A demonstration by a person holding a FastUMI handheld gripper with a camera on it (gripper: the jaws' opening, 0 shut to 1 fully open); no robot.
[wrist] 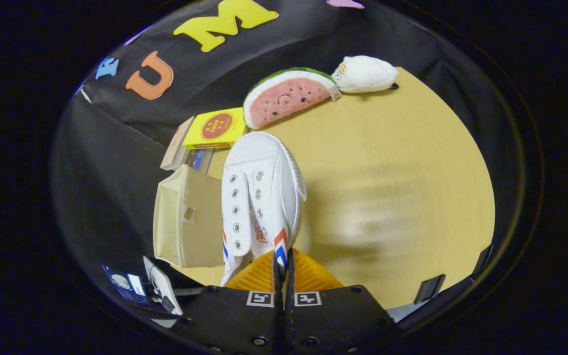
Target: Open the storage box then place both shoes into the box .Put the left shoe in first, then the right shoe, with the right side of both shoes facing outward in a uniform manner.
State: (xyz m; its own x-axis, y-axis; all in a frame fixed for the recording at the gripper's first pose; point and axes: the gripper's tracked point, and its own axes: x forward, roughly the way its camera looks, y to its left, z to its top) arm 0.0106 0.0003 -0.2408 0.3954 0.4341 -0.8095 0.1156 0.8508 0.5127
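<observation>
A white canvas shoe (259, 192) with red and blue stripes hangs from my gripper (284, 268), toe pointing away from me. Both orange fingers (313, 276) are pressed together on the side wall of the shoe near its heel opening. The shoe is lifted above the wooden table (392, 162). Just left of the shoe lies the beige storage box (185, 222), its pale flap with a small cut-out handle facing me; whether its lid is open I cannot tell. The shoe overlaps the box's right edge.
Beyond the shoe lie a yellow carton (215, 128) on a flat box, a watermelon-slice plush (286, 96) and a white plush toy (365, 74) along the table's far edge. To the right of the shoe is bare table. Small items (141, 286) sit near left.
</observation>
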